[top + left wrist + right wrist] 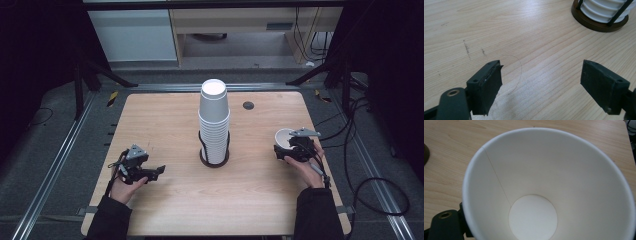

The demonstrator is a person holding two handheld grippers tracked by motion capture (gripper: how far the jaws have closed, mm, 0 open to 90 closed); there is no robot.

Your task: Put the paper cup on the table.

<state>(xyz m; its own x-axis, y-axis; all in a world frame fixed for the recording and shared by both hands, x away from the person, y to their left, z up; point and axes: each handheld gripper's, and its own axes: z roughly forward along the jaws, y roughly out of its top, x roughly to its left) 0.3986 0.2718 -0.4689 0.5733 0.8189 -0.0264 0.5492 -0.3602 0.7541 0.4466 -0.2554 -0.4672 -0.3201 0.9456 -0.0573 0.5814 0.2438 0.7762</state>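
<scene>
A white paper cup [549, 185], mouth toward the lens, sits closest to us in the right gripper view, its round base and side seam plainly visible and a black jaw pressed against its outer wall at lower left. From the high view we see the right gripper [291, 148] clamped on that cup [283, 137] near the table's right edge, the person's right hand [310, 170] behind it. At the centre of the wooden table [250, 200] we see a tall stack of white cups [214, 122], turned upside down, standing in a dark round holder [214, 161] with thin black uprights. The held cup is well apart from that stack, to its right. At the left side, the left gripper [150, 173] rests low over the bare wood in the person's left hand [127, 187]. In the left gripper view we find its jaws spread wide with nothing between them, a faint curved mark [517, 72] on the tabletop below, and the holder's base [599, 23] at upper right.
</scene>
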